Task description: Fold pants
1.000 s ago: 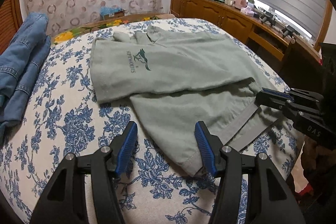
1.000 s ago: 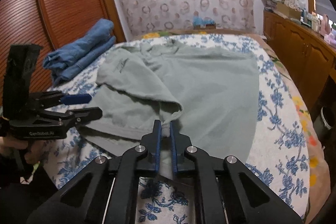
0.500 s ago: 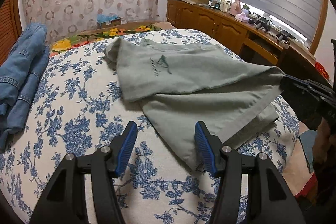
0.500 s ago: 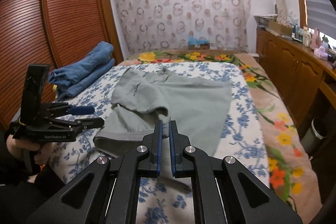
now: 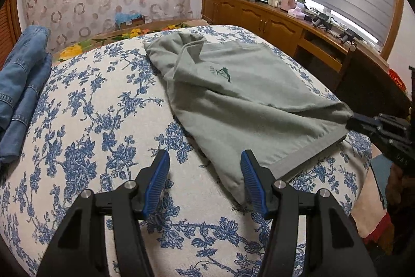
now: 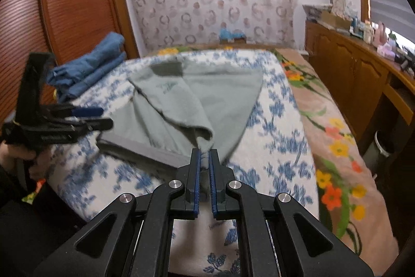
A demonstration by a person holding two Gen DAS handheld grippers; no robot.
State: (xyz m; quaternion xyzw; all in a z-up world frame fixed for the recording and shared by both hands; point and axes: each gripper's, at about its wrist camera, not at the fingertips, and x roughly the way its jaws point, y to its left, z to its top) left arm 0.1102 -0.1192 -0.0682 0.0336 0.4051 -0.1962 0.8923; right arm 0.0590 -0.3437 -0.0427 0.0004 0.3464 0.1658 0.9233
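The grey-green pants [image 5: 241,100] lie partly folded on the bed, with a small green logo on top. My right gripper [image 6: 204,156] is shut on a corner of the pants [image 6: 181,105] near the waistband and holds it pulled taut toward the bed's near edge; it also shows at the right of the left wrist view [image 5: 363,122]. My left gripper [image 5: 205,162] is open and empty, just above the bedspread beside the pants' near corner. It shows at the left of the right wrist view [image 6: 101,117].
The bed has a white bedspread with blue flowers [image 5: 98,126]. Folded blue jeans [image 5: 20,85] lie at its left side. A wooden cabinet with clutter [image 5: 285,20] runs along the right wall. A wooden wardrobe [image 6: 64,4] stands behind the jeans.
My right gripper has pulled the pants' corner back and to the right, dragging the garment across the bed and drawing it taut. My left gripper stayed open near the pants' near corner.
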